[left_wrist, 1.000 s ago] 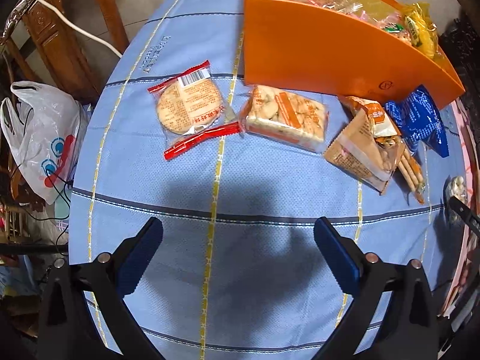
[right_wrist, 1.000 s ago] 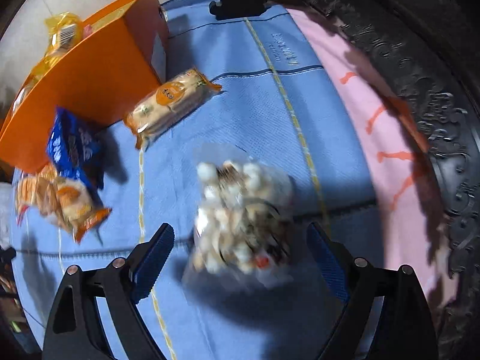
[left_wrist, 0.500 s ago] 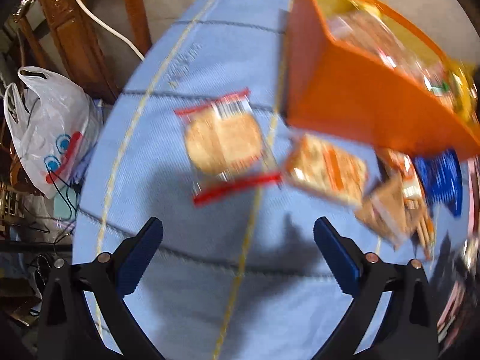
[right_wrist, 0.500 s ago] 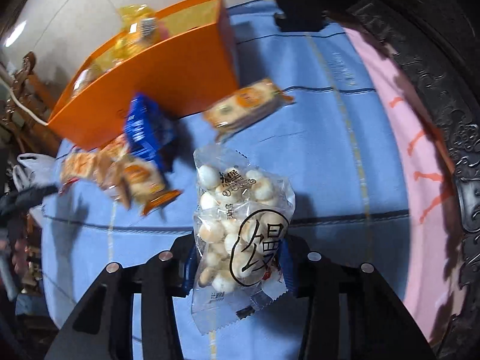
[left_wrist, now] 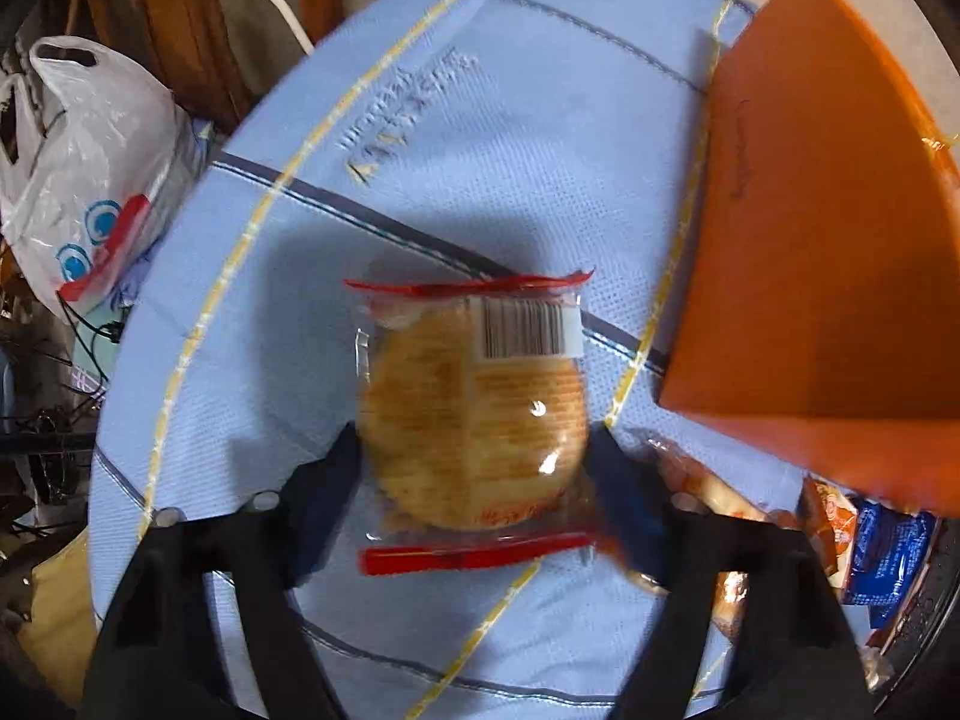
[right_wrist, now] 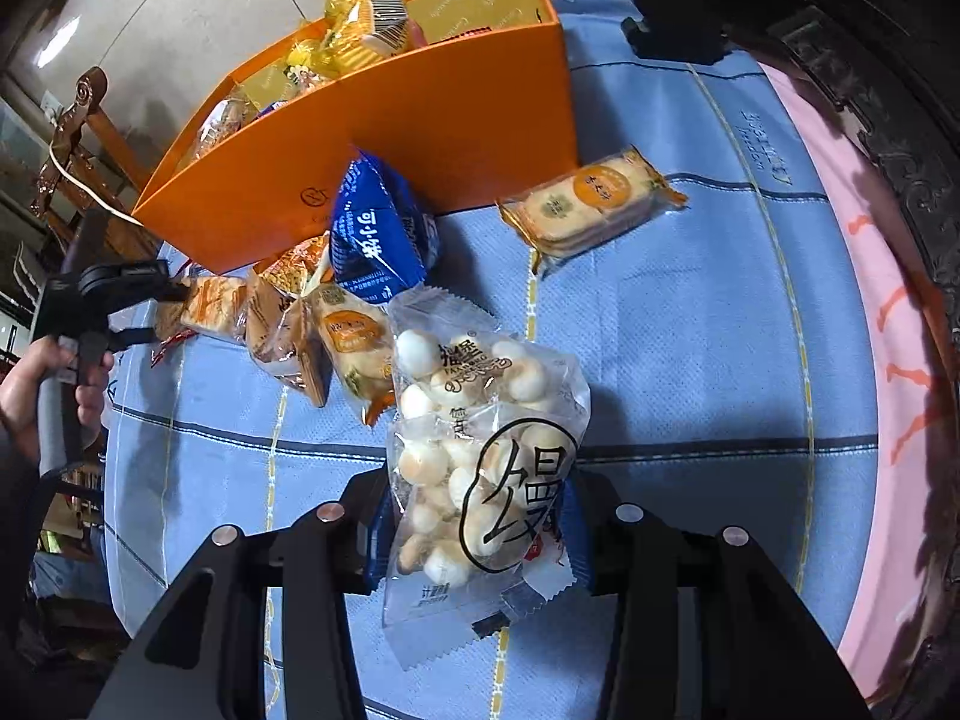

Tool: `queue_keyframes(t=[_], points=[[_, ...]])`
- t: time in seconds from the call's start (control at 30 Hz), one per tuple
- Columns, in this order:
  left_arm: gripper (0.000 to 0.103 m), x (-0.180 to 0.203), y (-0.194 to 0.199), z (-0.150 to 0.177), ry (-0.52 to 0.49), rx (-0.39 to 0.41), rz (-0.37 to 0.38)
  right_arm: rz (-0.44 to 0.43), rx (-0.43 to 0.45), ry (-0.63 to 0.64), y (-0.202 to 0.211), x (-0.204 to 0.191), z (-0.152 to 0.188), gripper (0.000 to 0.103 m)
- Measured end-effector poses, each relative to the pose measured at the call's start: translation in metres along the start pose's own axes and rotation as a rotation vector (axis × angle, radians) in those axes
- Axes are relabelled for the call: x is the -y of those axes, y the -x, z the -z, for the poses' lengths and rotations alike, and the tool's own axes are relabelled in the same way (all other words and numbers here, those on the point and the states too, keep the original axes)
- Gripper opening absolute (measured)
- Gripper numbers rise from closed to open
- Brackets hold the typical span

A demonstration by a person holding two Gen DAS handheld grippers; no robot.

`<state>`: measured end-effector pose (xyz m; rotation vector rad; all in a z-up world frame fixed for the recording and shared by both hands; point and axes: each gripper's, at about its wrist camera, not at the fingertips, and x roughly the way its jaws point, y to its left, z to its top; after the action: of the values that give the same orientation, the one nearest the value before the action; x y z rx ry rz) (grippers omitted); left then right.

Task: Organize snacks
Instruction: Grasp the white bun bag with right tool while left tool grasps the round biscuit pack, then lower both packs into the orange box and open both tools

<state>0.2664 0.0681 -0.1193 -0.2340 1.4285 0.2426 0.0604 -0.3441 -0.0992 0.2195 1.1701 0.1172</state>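
The left gripper (left_wrist: 474,462) has its fingers (left_wrist: 327,480) clenched on the round cracker pack (left_wrist: 474,414), a clear wrapper with red sealed strips at its far and near ends, a white barcode label near the far end, and one golden-brown disc showing through beneath printed text. The pack sits between the fingers above the blue desk (left_wrist: 420,180), whose cloth carries yellow and dark stripes. Just to its right stands the orange box (left_wrist: 810,240), its plain outer wall facing the camera.

The right gripper (right_wrist: 474,522) has its fingers (right_wrist: 369,531) closed on the bag of small round buns (right_wrist: 486,462), a transparent pouch with serrated edges, filled with pale cream balls and printed with a bold black character inside an outline. It is held above the desk's near part. Beyond it, in front of the box wall, lies a cluster: a blue packet (right_wrist: 375,234) leaning against the box, and orange-and-tan wrapped biscuits (right_wrist: 318,330) touching one another. A long cracker sleeve (right_wrist: 591,201) with an orange round emblem lies alone near the box's right corner. Yellow wrapped snacks (right_wrist: 360,30) stick up out of the box.
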Motion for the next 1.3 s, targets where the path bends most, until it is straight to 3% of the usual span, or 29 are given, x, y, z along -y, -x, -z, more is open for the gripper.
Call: queue_keyframes(t=[0.17,0.33,0.53,0.77,1.07,1.3], points=[[0.069,0.006,0.008,0.008,-0.084,0.054,-0.034,-0.004,0.003,0.011,0.003,-0.002,-0.002,0.045],[0.069,-0.003,0.044,0.04,-0.168,0.143,-0.069,-0.028,0.027,0.055,0.014,-0.014,-0.007,0.045],[0.069,-0.001,0.097,0.079,-0.193,0.206,0.015,-0.059,0.07,0.129,0.028,-0.042,-0.021,0.045],[0.069,0.042,0.166,0.095,-0.244,0.292,0.173,-0.12,0.165,0.174,0.055,-0.074,-0.049,0.045],[0.069,0.115,0.2,0.073,-0.346,0.377,0.191,-0.119,0.314,0.205,0.088,-0.098,-0.111,0.045],[0.069,0.158,0.206,0.041,-0.378,0.409,0.196,-0.066,0.361,0.195,0.088,-0.102,-0.167,0.045]])
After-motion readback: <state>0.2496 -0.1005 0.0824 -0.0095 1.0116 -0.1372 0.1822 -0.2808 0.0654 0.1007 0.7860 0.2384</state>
